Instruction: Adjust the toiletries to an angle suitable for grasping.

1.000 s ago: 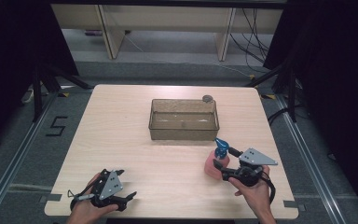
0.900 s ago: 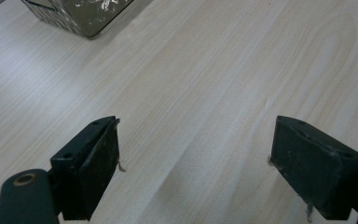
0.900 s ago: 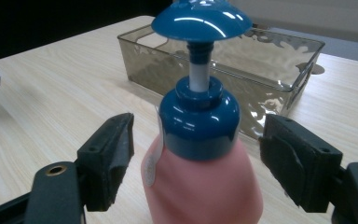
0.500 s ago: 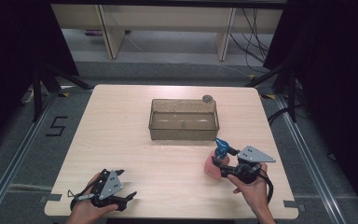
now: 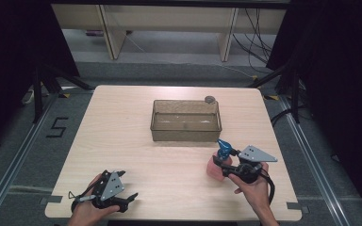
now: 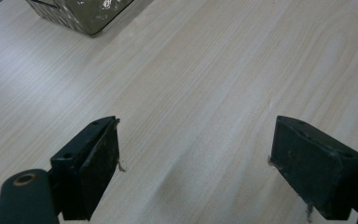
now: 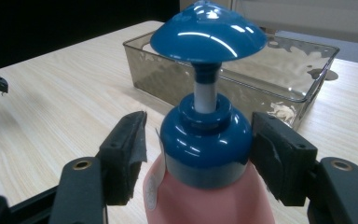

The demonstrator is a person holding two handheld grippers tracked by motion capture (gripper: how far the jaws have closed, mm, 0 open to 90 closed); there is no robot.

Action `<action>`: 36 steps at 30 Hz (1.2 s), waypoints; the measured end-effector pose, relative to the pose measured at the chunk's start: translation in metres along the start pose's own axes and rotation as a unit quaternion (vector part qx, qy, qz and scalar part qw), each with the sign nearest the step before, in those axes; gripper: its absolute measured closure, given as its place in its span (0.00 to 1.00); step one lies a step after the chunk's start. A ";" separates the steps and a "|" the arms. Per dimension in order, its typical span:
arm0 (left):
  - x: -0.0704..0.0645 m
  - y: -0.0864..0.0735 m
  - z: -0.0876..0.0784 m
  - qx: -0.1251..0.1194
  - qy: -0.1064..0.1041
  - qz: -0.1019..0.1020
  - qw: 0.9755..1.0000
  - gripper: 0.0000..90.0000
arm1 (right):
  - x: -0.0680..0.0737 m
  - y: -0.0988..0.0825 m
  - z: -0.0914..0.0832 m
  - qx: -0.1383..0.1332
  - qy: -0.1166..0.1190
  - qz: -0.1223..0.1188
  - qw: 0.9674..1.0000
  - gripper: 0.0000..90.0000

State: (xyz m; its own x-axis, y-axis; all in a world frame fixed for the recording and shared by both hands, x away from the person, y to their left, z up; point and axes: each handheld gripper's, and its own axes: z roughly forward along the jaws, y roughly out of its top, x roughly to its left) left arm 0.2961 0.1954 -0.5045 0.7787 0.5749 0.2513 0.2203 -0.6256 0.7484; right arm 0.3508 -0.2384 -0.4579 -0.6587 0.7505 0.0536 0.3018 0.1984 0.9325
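The left gripper (image 5: 131,197) rests at the near left of the table (image 5: 122,127), held in a hand (image 5: 87,214); in its own view the jaws stand wide apart with bare wood between them and nothing held. Toward the middle, on the far half of the table, stands a clear tray (image 5: 186,134), and a small dark disc (image 5: 209,99) lies just beyond its far right corner. At the near right, just near of the tray's right end, is the bottle (image 5: 215,165), pink with a blue pump top (image 7: 208,31). The right gripper (image 5: 219,165), held in a hand (image 5: 254,188), has its jaws either side of the bottle's blue collar (image 7: 205,140); they have just been closing, the right pad touches the collar, the left pad stands just off it, so the grip is not yet made
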 end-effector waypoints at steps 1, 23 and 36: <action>0.001 0.000 0.000 0.004 0.000 0.006 1.000 0.17 | 0.000 0.000 0.000 0.004 0.000 0.000 1.000 0.43; 0.002 0.002 0.002 0.006 -0.004 0.006 1.000 0.17 | -0.001 0.001 0.005 -0.002 0.003 -0.010 1.000 0.47; 0.002 0.001 0.002 0.007 -0.003 0.007 1.000 0.17 | -0.003 0.001 0.007 0.001 0.001 -0.006 1.000 0.55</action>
State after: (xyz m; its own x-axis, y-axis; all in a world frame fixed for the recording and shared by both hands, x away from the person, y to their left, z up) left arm 0.2993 0.1946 -0.5041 0.7850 0.5633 0.2577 0.2178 -0.6405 0.7364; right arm 0.3578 -0.2360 -0.4595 -0.6629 0.7475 0.0431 0.2949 0.2078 0.9327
